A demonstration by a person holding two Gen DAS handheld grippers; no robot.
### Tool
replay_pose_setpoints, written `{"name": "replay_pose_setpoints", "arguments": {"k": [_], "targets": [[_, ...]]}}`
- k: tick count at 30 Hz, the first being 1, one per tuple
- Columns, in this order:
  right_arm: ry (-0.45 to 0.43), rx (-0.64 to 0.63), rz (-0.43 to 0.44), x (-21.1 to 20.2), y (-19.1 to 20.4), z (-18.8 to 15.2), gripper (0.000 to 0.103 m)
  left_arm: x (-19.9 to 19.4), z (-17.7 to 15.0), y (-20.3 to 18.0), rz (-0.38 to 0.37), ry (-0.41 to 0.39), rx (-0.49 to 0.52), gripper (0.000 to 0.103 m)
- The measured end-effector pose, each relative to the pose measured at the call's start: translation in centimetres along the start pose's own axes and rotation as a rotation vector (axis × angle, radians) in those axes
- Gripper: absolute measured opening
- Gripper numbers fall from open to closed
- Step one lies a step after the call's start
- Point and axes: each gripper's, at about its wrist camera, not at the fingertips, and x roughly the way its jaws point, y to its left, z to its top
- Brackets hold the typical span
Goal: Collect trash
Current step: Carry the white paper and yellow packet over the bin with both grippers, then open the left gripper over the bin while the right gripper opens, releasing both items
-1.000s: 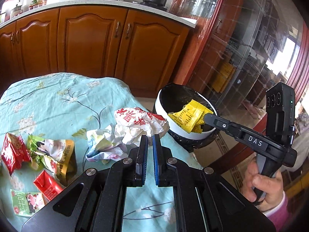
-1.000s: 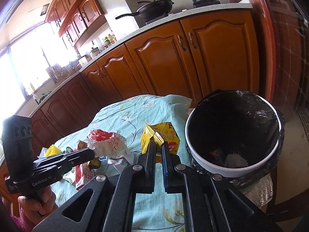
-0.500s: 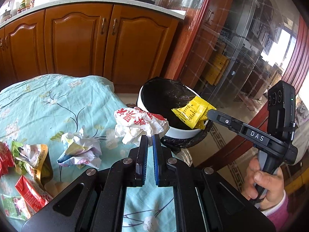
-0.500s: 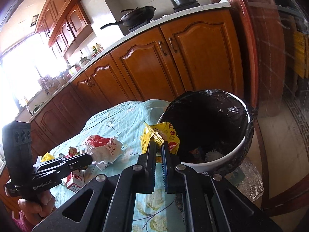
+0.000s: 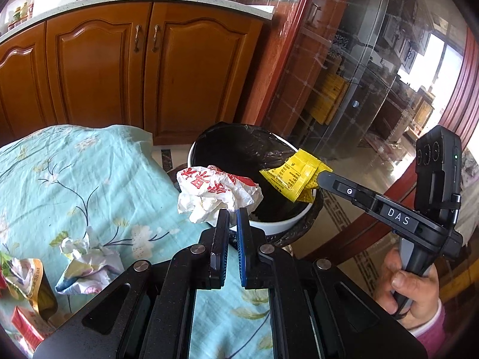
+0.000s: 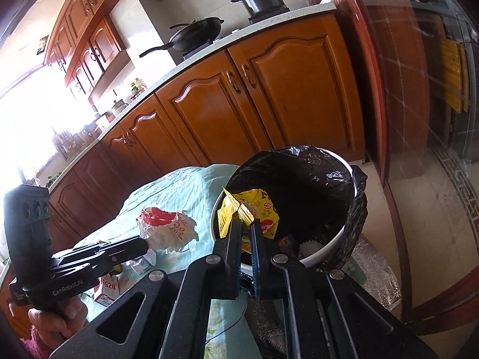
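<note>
The left tool [image 5: 233, 214] grips a crumpled white paper wrapper with red print [image 5: 215, 193] at the rim of the white round bin lined with a black bag [image 5: 278, 224]. The right tool [image 6: 246, 224] clamps a yellow foil snack packet [image 6: 248, 209] over the bin's opening, beside the floral-clothed tabletop [image 5: 60, 179].

Daylight floods the kitchen from a window [image 6: 33, 119] at the left of the right wrist view, blown out to plain white, with glare spilling over the counter [image 6: 185, 65] beside it. In the left wrist view a second bright window [image 5: 431, 59] shines beyond the glass door [image 5: 359, 74], whose pane carries streaky reflections. The cabinets [image 5: 119, 68] are evenly lit and sharp. Fisheye distortion bows the counter and door frame, and black vignetting rings both pictures' corners. The bin [image 6: 299, 185] interior sits in deep shadow. Little motion blur shows anywhere.
</note>
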Motion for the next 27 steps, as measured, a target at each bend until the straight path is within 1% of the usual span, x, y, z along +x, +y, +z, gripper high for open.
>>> {"name": "replay_pose_setpoints", "arguments": {"k": [9,13,18,21,27], "targets": [[0.001,0.007,-0.018,1.1,-1.3,1.2,0.006,3.0,2.3,-1.0,-0.012,0.026,0.026,0.005],[0.01,-0.003,-0.031,1.9,-1.7,1.9,0.006,4.6,2.8,-1.6,-0.007,0.051,0.047,0.005],[0.044,-0.045,-0.085,3.3,-2.0,2.4,0.006,6.5,3.1,-1.9,0.006,0.091,0.067,0.005],[0.071,-0.065,-0.103,4.1,-2.2,2.5,0.006,7.3,3.1,-1.7,0.01,0.114,0.062,0.005],[0.113,-0.064,-0.106,5.4,-3.2,2.6,0.006,8.6,3.5,-1.6,0.0,0.146,0.045,0.005]]}}
